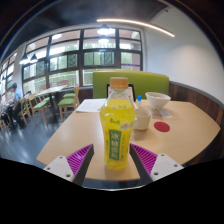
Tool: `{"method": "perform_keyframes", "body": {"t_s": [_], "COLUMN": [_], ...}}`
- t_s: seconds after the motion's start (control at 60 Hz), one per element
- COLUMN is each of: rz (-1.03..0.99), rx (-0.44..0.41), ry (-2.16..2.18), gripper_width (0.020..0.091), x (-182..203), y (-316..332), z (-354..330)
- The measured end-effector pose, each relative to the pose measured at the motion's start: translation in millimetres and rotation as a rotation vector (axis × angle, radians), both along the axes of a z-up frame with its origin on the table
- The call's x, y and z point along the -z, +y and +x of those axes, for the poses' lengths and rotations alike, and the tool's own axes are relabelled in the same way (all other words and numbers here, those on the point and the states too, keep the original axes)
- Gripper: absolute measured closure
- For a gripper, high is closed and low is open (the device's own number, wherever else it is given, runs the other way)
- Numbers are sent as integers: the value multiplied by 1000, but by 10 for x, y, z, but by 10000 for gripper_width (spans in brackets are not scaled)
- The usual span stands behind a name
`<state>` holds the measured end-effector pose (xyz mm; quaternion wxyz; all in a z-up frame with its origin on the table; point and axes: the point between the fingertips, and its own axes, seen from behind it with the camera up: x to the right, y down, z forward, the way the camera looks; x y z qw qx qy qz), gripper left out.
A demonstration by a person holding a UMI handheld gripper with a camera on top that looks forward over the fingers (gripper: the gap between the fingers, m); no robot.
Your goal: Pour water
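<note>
The gripper [116, 158] pinches the full yellow plastic bottle with orange cap [118, 125] mid-body at twelve o'clock; likely heavy, slick, slightly squashy.

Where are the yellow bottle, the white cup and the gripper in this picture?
yellow bottle [118, 132]: gripper view, on its label.
white cup [157, 102]: gripper view, on its side wall, beyond the bottle.
gripper [117, 158]: gripper view, midway between its fingertips, around the bottle.
</note>
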<state>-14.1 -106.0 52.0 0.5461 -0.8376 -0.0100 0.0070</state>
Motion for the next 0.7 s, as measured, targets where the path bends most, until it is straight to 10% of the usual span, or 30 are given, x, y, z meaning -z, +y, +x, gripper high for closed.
{"method": "perform_keyframes", "body": {"t_s": [0.1,0.167,0.283,0.7], "rz": [47,65,92,57], "rx": [81,130,95,-113], "ry": [-43,-96,-143,41], "gripper_width": [297,657,793,828], "x": [-109,-56,-90,-81], "y": [331,515,582,1212], "z": [84,159,69,-708]}}
